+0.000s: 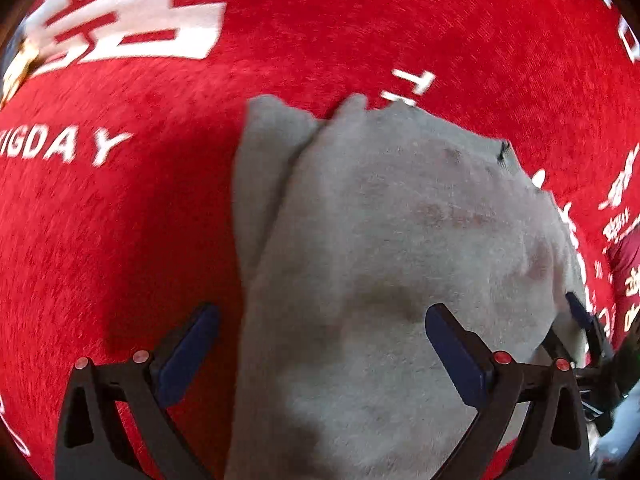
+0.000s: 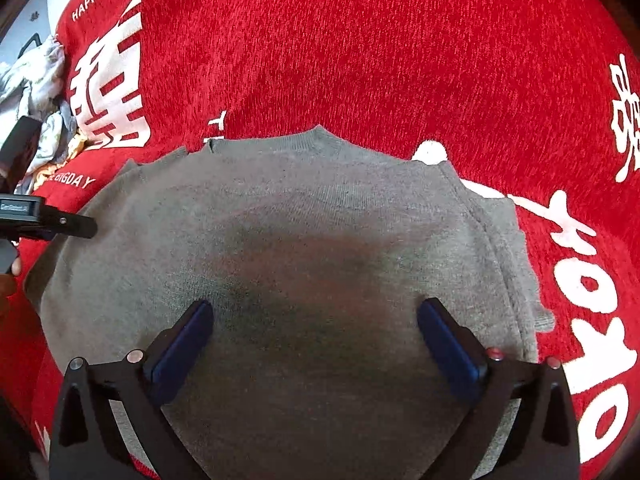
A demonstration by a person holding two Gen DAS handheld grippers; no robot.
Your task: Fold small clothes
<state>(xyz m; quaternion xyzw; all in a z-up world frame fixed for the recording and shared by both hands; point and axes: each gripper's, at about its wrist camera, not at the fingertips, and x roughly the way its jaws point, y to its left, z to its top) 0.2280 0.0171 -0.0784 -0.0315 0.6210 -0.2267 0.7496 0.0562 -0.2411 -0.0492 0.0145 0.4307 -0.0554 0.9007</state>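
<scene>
A small grey knit garment (image 1: 384, 240) lies flat on a red cloth with white lettering (image 1: 120, 220). My left gripper (image 1: 322, 316) is open and empty, just above the garment's left edge. In the right wrist view the same garment (image 2: 280, 208) spreads wide, neckline at the far side. My right gripper (image 2: 314, 310) is open and empty, hovering over the garment's middle. The right gripper's fingers (image 1: 580, 316) show at the garment's right edge in the left view. The left gripper's body (image 2: 48, 220) shows at the garment's left edge in the right view.
The red cloth (image 2: 360, 40) covers the whole surface. A heap of pale crumpled clothes (image 2: 36, 92) lies beyond its far left edge. A dark red item (image 1: 626, 268) sits at the right edge of the left view.
</scene>
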